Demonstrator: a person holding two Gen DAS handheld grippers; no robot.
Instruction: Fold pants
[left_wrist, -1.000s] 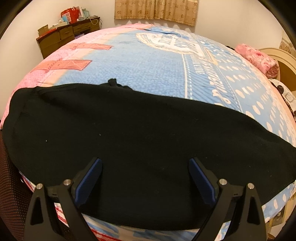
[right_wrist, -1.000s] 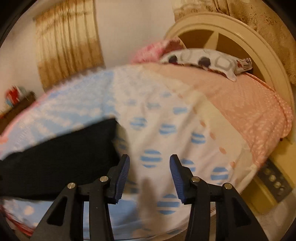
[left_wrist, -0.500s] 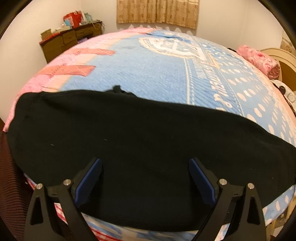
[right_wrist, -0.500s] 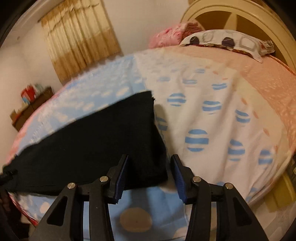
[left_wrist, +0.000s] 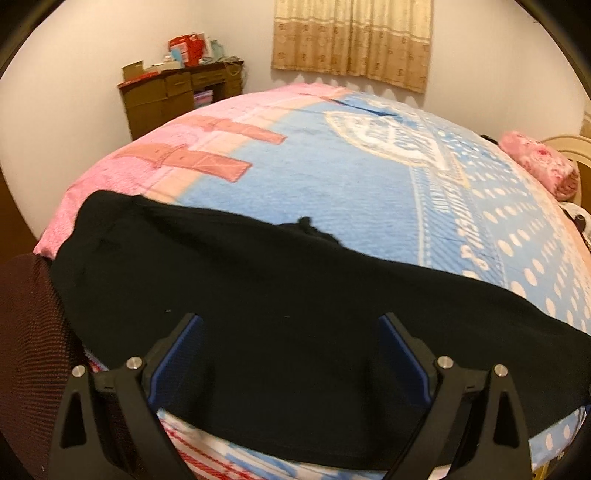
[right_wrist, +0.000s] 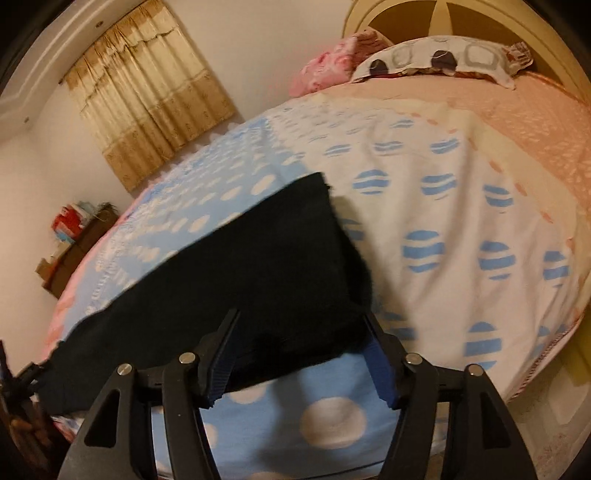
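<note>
Right gripper (right_wrist: 301, 360): jaws apart and just been opening wider, holding nothing; they straddle the near corner of the pants' leg end, so the fabric sits between the pads without being pinched, which reads as lining up for a grab at that hem.
Left gripper (left_wrist: 290, 360): jaws spread wide and empty, hovering over the middle of the dark cloth near the bed's front edge; nothing lies between the pads, so it looks poised above the cloth, not gripping it.
Pants (left_wrist: 280, 295): black, laid out long across the near side of the bed, already doubled leg on leg by the look of it; one end lies toward the pink corner, the other ends squarely on the dotted part.
Leg end (right_wrist: 295, 240): flat, with a clean straight edge, easy for a corner pinch.
Bedspread (left_wrist: 343, 177): a broad flat surface under the garment, giving room to carry one end over the other.
Pillow (right_wrist: 436, 59): well apart at the headboard, out of the way.
Likely step: taking hold of the hem to fold it toward the waist.
</note>
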